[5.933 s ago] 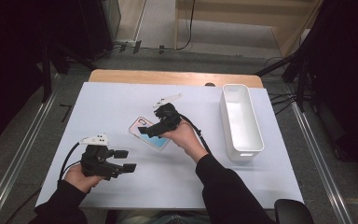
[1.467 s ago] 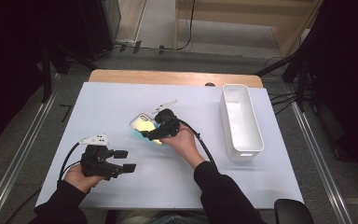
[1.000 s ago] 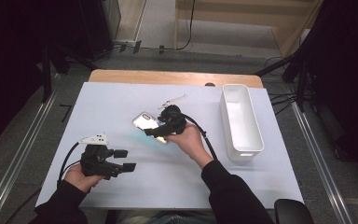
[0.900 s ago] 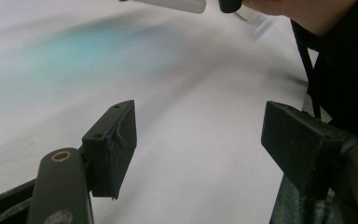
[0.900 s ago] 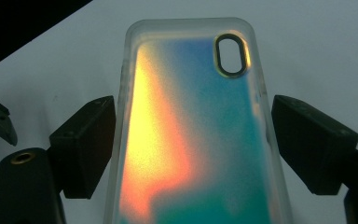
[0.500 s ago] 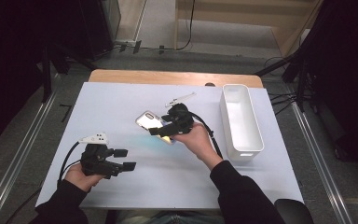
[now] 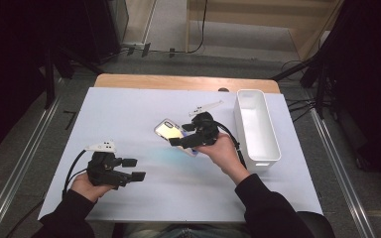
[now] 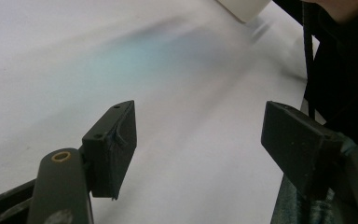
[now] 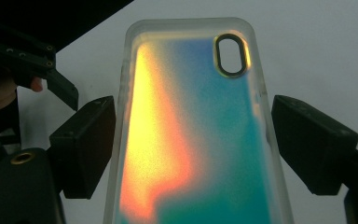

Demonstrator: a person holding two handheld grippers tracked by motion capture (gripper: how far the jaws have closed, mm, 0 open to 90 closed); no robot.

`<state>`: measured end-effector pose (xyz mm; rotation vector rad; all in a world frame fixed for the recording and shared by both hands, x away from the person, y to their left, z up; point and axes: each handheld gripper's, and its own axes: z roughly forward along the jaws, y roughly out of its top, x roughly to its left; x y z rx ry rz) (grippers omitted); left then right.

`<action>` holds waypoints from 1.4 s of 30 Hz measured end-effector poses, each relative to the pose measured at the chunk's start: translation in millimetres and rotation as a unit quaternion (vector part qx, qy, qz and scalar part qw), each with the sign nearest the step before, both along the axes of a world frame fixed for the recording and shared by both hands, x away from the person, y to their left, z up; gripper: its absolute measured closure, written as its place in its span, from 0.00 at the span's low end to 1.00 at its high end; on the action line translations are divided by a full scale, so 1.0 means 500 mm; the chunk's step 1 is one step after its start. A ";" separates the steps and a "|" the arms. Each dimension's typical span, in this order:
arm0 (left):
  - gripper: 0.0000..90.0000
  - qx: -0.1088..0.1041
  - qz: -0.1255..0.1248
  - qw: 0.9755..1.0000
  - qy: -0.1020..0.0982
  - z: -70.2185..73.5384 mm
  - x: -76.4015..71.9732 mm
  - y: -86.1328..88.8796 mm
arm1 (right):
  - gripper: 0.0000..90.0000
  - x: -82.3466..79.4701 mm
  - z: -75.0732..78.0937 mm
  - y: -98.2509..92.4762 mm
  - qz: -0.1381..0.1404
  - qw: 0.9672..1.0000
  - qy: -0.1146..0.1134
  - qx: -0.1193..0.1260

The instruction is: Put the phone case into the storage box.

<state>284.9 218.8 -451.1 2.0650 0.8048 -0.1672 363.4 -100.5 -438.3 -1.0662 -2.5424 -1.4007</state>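
Looking like a lab or recording rig, not a home: white-covered tabletop (image 7: 129,109) sitting on bare grey floor (image 7: 30,148), metal rails (image 7: 25,158) running along both sides, cables (image 7: 297,106) trailing off the far edge, dark stands and equipment (image 7: 94,25) surrounding it under dim light.

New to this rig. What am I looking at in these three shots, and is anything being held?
No robot arm: a person at a table holds a hand-held gripper in each hand. The high view looks down from above: left hand-held gripper at the near left, right hand-held gripper mid-table, white bin to the right. The other two pictures come from cameras riding on each gripper, looking along its black jaws. The left one is open over the bare white table. The right one's jaws straddle an iridescent phone case, a gap showing on each side, so it is not clamped.
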 end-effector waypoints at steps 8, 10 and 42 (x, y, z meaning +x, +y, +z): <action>0.30 -0.001 0.000 1.000 0.002 0.007 0.001 -0.008 | 0.17 -0.021 0.010 -0.023 -0.005 1.000 -0.001 0.011; 0.30 -0.002 0.003 1.000 0.005 0.010 0.002 -0.009 | 0.17 -0.028 0.012 -0.026 -0.007 1.000 -0.003 0.010; 0.30 -0.012 0.040 0.999 0.025 0.044 0.043 -0.043 | 0.17 -0.087 -0.020 -0.059 -0.053 0.998 -0.012 0.002</action>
